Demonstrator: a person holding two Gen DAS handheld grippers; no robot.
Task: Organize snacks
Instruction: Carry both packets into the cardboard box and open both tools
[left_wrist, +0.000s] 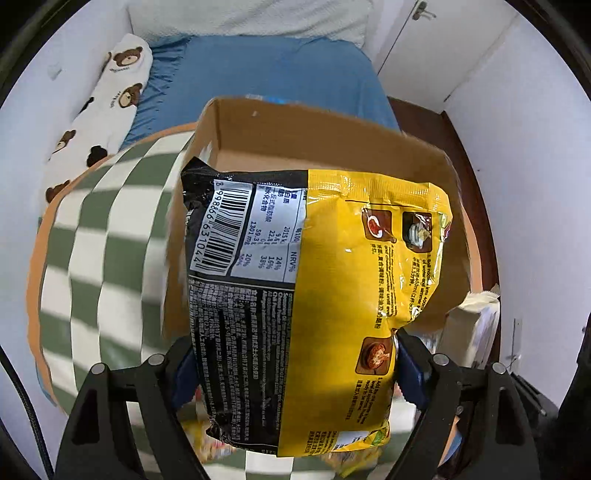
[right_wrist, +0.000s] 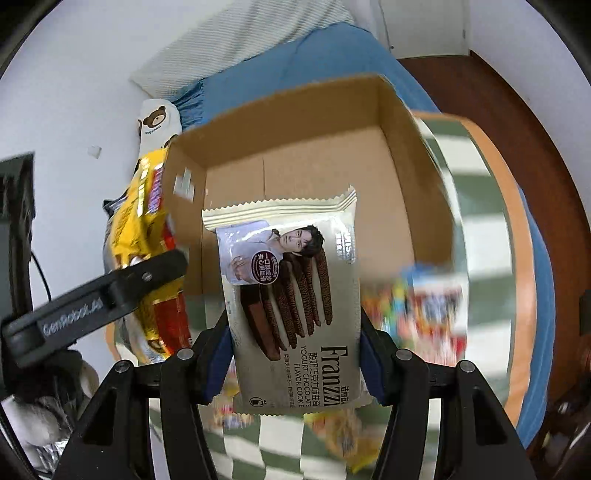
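Note:
My left gripper (left_wrist: 293, 369) is shut on a yellow and black noodle packet (left_wrist: 332, 295), held up in front of an open cardboard box (left_wrist: 325, 129). My right gripper (right_wrist: 295, 354) is shut on a cream Franzzi cookie packet (right_wrist: 295, 295), held above the near edge of the same cardboard box (right_wrist: 295, 155). In the right wrist view the left gripper's arm (right_wrist: 96, 299) and its noodle packet (right_wrist: 147, 229) show at the left, beside the box.
The box stands on a round table with a green and white checked cloth (left_wrist: 103, 240). Blurred loose snack packets (right_wrist: 424, 306) lie on the cloth to the right. A blue bed (left_wrist: 266, 74) with a bear-print pillow (left_wrist: 110, 96) lies behind.

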